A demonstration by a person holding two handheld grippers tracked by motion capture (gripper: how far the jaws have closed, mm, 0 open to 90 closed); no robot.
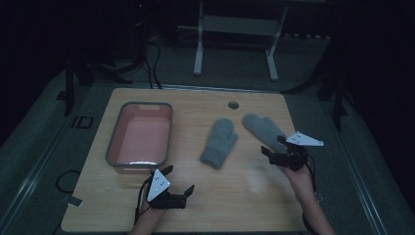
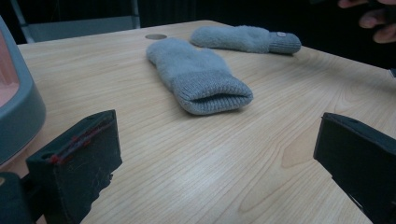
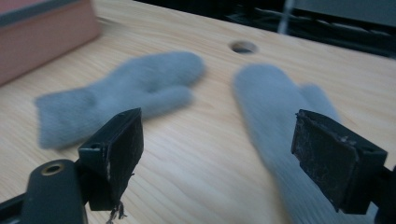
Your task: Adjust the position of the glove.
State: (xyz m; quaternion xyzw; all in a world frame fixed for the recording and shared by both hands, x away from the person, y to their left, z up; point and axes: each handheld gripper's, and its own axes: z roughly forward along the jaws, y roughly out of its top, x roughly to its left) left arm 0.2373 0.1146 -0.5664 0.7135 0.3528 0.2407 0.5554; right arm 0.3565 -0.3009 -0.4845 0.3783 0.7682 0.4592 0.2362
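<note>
Already spread, the right gripper (image 1: 274, 152) straddles one mitten (image 1: 264, 129).
Left gripper (image 1: 178, 180) idles, released, well short of the other mitten (image 1: 219, 143).

Looks like a lab or test room set up for recording, not anyone's home. It's dim all over, with a single light-wood counter (image 1: 254, 186) sitting on a grey floor and a round cable hole (image 1: 233, 105) cut near its 12 o'clock edge. Black cables (image 1: 151, 61) snake across the floor at about 11 o'clock, and another loop of cable (image 1: 66, 181) lies at 8 o'clock. Past the counter at 12 o'clock there's a white metal frame on two legs (image 1: 235, 29), like the base of another workbench. Dark stand legs (image 1: 71, 83) show at 10 o'clock.
</note>
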